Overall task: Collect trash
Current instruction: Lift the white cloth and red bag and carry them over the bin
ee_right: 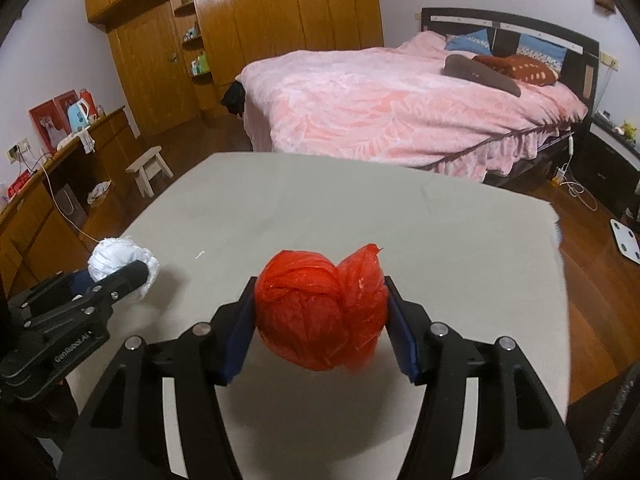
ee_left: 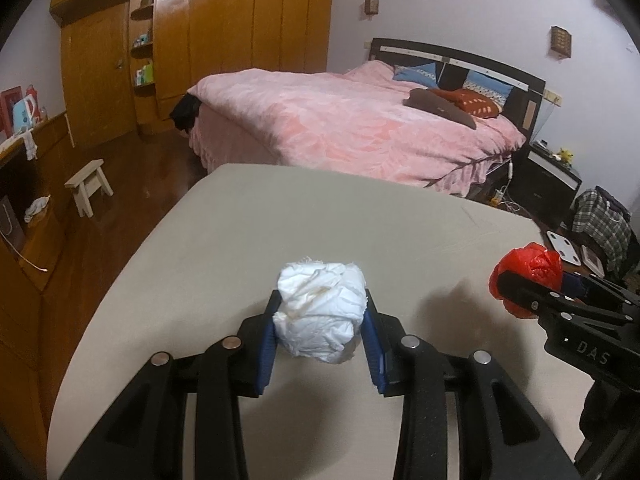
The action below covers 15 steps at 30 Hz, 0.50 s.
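A bedroom, seen from two cameras riding on hand-held grippers. The largest thing is a bed (ee_left: pixel 352 120) under a soft pink patterned cover, filling the 12 to 2 o'clock part of both views, with a glossy wooden wardrobe (ee_left: pixel 224 28) behind it at 11 o'clock. Dark polished wood floor (ee_left: pixel 132 172) lies open between the two, and a small pale stool (ee_left: pixel 89 185) stands on it at 9 o'clock.

Nearer, a broad pale grey worktop (ee_left: pixel 280 220) with a smooth matte surface spreads across the lower half. Its far edge runs just short of the bed; its left edge falls away to the floor. Most of its surface is bare, leaving wide room around both grippers.

The right gripper (ee_right: pixel 320 316) points forward and down over the worktop. Its fingers (ee_right: pixel 404 340), black with blue pads, stand about half apart and press on both sides of a crumpled red plastic bag (ee_right: pixel 320 312), balled up, shiny and wrinkled, held clear of the surface.

The left gripper (ee_left: pixel 320 320) sits at the same downward slant, at 9 o'clock from the right one. Its fingers, closer together, clamp a white paper wad (ee_left: pixel 320 312), soft and creased, also lifted above the worktop with a shadow beneath.
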Available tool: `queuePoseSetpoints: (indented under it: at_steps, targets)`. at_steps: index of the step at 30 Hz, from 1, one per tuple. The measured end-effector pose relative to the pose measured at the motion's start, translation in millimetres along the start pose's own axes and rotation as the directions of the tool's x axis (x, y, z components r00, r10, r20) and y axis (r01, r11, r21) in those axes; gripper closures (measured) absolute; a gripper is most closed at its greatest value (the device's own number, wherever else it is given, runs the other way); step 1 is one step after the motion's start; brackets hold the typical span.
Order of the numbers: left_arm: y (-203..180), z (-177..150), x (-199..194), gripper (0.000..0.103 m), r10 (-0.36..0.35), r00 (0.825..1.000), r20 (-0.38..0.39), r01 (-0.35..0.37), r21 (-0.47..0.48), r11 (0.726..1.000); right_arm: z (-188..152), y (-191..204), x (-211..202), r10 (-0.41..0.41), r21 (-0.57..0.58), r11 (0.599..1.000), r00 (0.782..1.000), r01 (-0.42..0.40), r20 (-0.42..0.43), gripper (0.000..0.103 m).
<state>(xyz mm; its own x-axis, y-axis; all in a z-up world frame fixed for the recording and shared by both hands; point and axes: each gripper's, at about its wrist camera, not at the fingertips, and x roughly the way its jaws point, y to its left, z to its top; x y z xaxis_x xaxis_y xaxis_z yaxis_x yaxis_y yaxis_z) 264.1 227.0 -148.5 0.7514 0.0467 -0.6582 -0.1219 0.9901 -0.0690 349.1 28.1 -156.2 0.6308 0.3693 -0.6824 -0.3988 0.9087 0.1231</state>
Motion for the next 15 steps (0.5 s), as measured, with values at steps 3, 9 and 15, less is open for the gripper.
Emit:
queuePoseSetpoints:
  at_steps: [3,9,15]
  targets:
    - [-10.2,1.7,-9.3,0.065,-0.012,1.000,0.011,0.012,0.008,1.000,1.9,-4.0,-15.4,-0.001,0.003,1.000,1.000,0.001,0.019,0.045]
    - [-31.0,7.0,-30.0,0.065,-0.036,0.999,0.036,0.035,0.012,0.999,2.1,-13.9,-50.6,-0.006,0.016,1.000,0.998,0.005,0.063,0.045]
    - [-53.4,9.8,-55.7,0.065,-0.064,0.996,0.059,0.062,0.031,0.998,2.0,-23.5,-89.9,-0.011,0.029,1.000,0.994,0.008,0.111,0.045]
